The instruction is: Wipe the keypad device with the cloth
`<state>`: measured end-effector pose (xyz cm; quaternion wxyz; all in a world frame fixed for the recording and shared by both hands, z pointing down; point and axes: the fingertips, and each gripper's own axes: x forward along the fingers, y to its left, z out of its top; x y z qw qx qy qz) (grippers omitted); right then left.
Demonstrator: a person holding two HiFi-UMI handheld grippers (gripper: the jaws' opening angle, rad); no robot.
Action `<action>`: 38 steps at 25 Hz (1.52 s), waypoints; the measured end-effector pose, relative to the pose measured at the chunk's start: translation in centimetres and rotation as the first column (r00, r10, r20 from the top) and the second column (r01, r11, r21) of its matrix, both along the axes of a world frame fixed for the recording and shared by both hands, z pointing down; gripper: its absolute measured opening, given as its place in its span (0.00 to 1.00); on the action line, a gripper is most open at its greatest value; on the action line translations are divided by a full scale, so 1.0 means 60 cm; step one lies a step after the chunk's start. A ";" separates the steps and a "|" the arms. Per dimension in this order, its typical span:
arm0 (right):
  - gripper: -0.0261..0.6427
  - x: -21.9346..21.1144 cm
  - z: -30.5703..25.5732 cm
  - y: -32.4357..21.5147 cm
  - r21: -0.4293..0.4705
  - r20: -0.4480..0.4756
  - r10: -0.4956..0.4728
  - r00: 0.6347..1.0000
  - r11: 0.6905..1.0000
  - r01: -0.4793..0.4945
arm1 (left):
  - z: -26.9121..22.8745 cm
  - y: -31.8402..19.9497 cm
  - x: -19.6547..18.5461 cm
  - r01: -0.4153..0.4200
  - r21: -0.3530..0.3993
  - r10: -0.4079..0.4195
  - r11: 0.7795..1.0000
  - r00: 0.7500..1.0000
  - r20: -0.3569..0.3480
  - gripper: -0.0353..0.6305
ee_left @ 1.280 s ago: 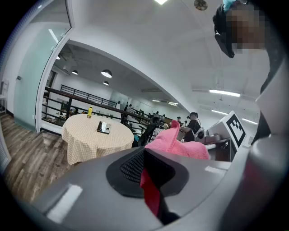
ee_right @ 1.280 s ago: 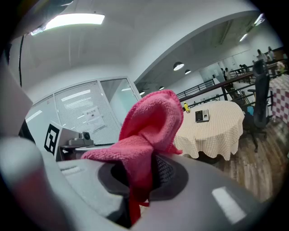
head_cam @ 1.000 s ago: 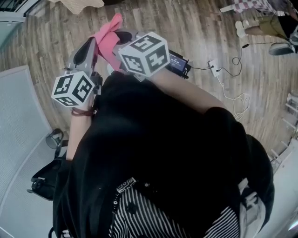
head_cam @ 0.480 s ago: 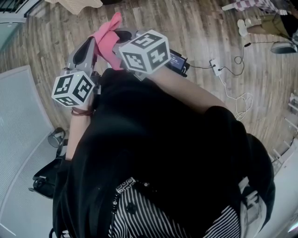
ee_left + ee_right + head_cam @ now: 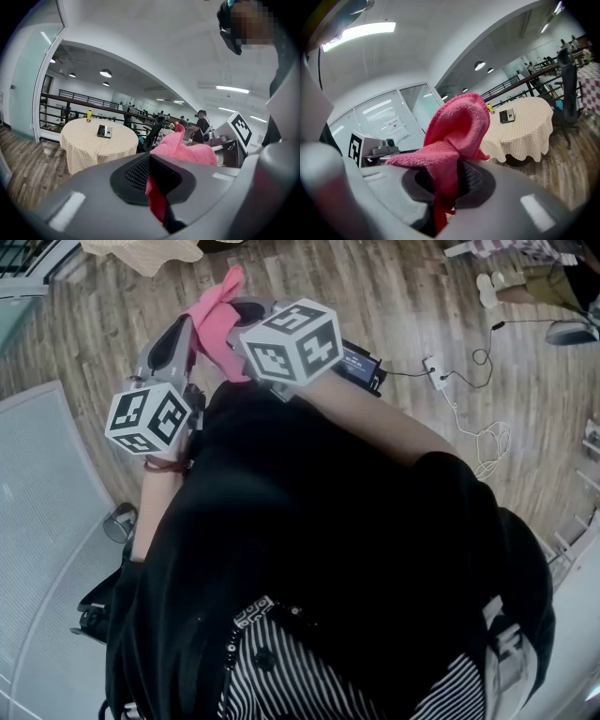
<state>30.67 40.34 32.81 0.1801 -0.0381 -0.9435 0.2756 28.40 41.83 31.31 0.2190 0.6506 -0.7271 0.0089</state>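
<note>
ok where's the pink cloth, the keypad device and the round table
pink cloth (image 5: pixel 457 126), right gripper view, on the middle of its upright fold
keypad device (image 5: pixel 104 131), left gripper view, on its dark top face
round table (image 5: pixel 87 150), left gripper view, on the hanging side of its checked tablecloth

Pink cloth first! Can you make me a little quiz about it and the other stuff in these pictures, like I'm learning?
1. True or false: the left gripper and the right gripper are both shut on the pink cloth.
2. Where is the keypad device? A) on the round table B) on the floor C) in a gripper
3. Fill in: a ____ bottle also stands on that table.
Key: 1 true; 2 A; 3 yellow.
</note>
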 end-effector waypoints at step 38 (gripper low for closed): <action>0.13 -0.390 0.014 -0.136 0.080 -0.109 0.239 0.965 0.970 -0.231 | 0.017 -0.148 -0.396 -0.236 0.012 0.236 0.972 0.972 0.000 0.05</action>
